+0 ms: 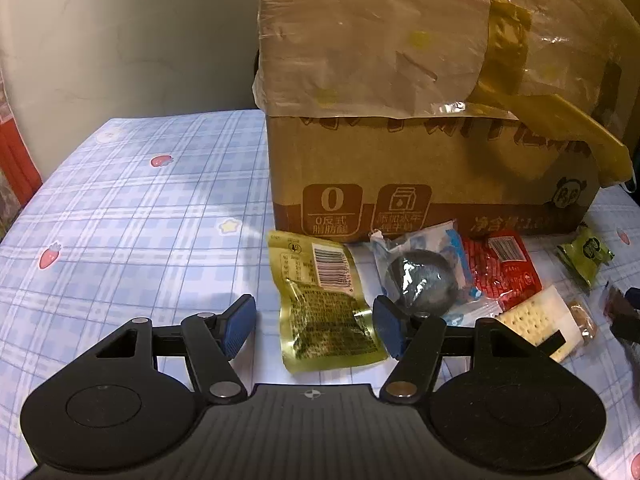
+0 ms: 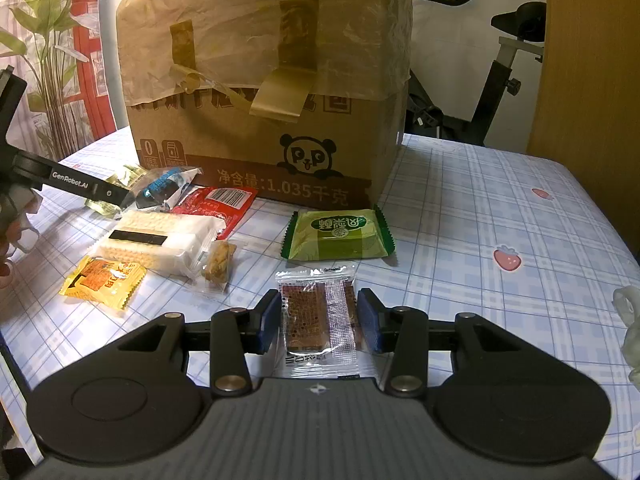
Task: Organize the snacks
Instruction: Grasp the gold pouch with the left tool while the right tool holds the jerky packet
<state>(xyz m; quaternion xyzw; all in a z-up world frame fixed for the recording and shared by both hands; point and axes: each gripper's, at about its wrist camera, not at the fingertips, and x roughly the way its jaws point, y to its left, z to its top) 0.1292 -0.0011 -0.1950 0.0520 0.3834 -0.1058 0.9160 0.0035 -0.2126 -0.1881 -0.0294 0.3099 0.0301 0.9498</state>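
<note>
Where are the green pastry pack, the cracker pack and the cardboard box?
green pastry pack [image 2: 338, 236]: right wrist view, centre of wrapper face.
cracker pack [image 2: 154, 240]: right wrist view, top face near the black strip.
cardboard box [image 1: 472, 164]: left wrist view, bare front wall.

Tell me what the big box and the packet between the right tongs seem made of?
The box looks like brown cardboard, matte and printed, its top wrapped in crinkly film. The packet looks like clear glossy plastic: its brown contents show through.
</note>
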